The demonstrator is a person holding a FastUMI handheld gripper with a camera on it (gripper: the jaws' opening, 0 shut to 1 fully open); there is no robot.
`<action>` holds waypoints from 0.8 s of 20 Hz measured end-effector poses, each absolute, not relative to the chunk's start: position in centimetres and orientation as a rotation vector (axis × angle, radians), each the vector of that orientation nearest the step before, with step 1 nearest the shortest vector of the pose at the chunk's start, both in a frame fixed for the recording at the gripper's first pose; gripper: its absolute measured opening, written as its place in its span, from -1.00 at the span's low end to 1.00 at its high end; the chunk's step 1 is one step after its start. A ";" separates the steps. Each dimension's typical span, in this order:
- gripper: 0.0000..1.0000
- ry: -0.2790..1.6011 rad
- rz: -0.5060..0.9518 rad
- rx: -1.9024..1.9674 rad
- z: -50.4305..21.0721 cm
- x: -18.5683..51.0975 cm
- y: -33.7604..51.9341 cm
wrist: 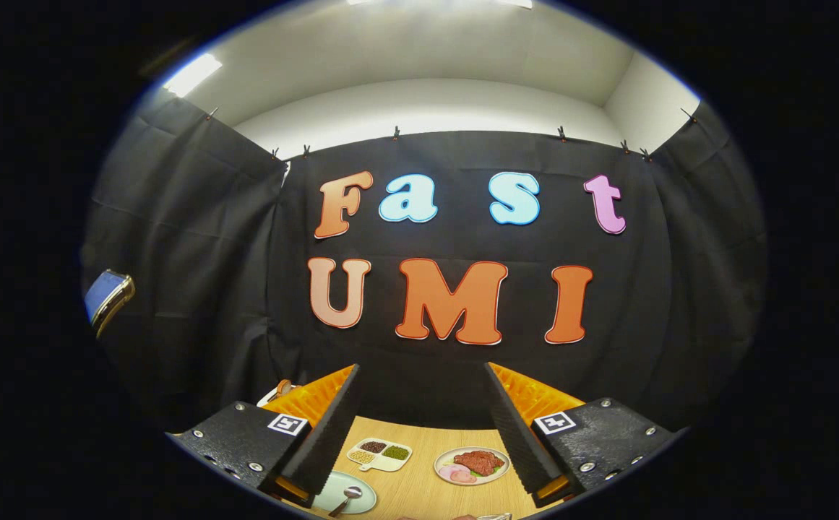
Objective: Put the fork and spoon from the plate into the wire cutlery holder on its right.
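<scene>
Gripper (423, 426) wide open and empty as I hover high over the tabletop (419, 491); at lower left a spoon (347, 497) lies on the pale plate (358, 485). Likely light, stiff, slippery: I'd pinch its handle.

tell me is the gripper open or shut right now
Open. The gripper has its two fingers spread wide with nothing between them; beyond the gap lie the wooden table, a divided dish and a plate of meat.
</scene>
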State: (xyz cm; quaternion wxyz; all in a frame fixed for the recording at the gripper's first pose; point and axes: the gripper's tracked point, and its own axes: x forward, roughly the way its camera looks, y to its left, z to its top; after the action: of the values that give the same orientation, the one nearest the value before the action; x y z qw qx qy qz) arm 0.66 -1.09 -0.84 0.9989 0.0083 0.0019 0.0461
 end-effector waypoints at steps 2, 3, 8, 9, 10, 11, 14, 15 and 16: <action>0.96 0.005 0.113 0.022 -0.9 0.6 -1.3; 0.96 0.006 0.121 0.025 -1.0 0.6 -1.5; 0.96 0.008 0.165 0.036 -1.3 0.3 -2.3; 0.96 0.008 0.175 0.042 -1.4 0.2 -2.4; 0.96 0.007 0.179 0.047 -1.3 0.3 -2.5; 0.96 0.008 0.183 0.050 -1.4 0.2 -2.7; 0.96 0.019 0.200 0.057 -1.7 0.4 -2.5; 0.96 0.020 0.201 0.055 -1.8 0.6 -2.3; 0.96 0.025 0.198 0.055 -2.1 0.7 -2.2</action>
State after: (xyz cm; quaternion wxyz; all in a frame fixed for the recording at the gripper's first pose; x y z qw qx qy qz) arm 0.67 -2.19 -2.10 0.9947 0.0272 0.0126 0.0986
